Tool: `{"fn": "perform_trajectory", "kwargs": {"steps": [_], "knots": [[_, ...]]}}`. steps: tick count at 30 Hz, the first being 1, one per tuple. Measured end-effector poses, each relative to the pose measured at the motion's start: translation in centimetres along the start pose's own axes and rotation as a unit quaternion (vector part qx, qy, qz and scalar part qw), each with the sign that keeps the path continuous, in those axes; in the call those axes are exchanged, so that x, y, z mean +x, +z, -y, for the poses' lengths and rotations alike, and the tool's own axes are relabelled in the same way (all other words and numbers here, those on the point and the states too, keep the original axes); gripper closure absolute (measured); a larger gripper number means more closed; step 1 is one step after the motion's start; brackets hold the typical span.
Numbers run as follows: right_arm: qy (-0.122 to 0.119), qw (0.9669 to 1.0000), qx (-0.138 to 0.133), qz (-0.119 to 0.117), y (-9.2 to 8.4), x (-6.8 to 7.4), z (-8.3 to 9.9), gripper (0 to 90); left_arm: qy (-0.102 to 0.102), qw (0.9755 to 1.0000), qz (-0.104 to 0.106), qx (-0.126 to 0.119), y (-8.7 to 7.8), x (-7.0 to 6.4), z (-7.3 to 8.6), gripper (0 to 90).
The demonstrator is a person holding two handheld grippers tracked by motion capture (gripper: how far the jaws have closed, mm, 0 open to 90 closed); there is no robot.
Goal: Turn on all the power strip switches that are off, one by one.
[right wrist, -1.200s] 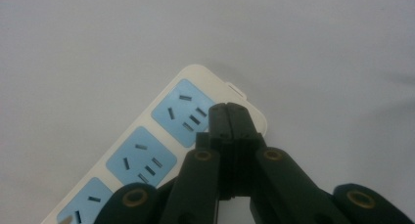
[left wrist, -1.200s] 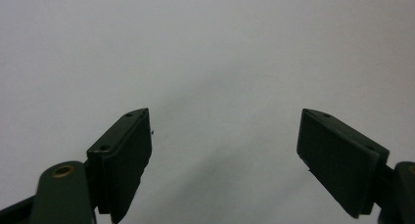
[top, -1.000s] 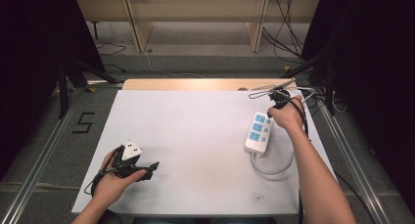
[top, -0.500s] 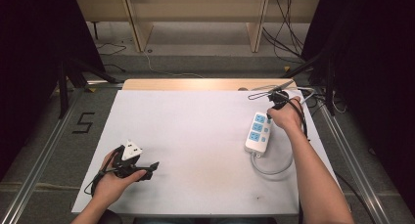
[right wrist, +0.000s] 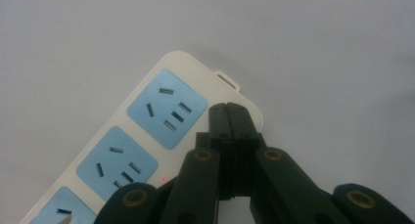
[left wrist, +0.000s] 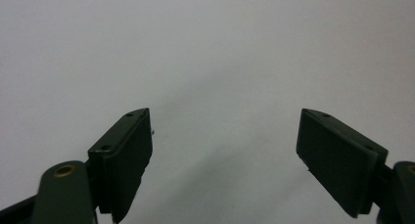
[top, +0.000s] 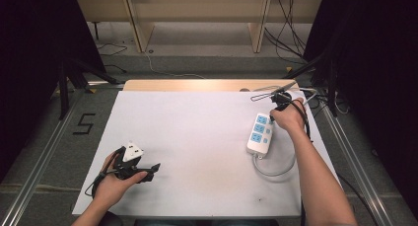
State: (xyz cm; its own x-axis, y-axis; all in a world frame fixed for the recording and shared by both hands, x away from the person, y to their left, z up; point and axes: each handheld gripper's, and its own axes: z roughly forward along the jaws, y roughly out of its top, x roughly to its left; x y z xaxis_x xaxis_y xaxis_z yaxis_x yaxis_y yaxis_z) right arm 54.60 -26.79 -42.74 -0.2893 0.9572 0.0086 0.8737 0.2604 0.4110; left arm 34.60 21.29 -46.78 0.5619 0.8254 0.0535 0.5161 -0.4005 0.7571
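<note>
A white power strip [top: 260, 133] with blue socket faces lies at the right of the white table [top: 197, 137], and its grey cable [top: 273, 170] loops toward the front. My right gripper [top: 272, 119] is shut, with nothing between its jaws. In the right gripper view its closed tips [right wrist: 226, 109] rest at the strip's [right wrist: 147, 136] far right edge, beside the end socket. A tiny red light [right wrist: 163, 179] glows on the strip. My left gripper [top: 154, 168] lies low at the front left. Its jaws [left wrist: 225, 136] stand wide open over bare table.
A strip of bare wood [top: 197, 85] runs along the table's back edge. A thin wire loop [top: 263, 95] lies at the back right, near cables [top: 315, 95]. Metal rails [top: 345, 137] flank the table. A "5" [top: 85, 123] is marked on the floor at left.
</note>
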Motion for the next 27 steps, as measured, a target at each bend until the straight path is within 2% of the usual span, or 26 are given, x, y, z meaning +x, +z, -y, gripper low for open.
{"fn": "perform_trajectory", "kwargs": {"steps": [27], "knots": [[-0.012,0.9998,0.014,0.004,0.1,0.54,-0.05,90.0,0.001,1.0,-0.001,0.0,-0.02,0.01,-0.01,20.9]]}}
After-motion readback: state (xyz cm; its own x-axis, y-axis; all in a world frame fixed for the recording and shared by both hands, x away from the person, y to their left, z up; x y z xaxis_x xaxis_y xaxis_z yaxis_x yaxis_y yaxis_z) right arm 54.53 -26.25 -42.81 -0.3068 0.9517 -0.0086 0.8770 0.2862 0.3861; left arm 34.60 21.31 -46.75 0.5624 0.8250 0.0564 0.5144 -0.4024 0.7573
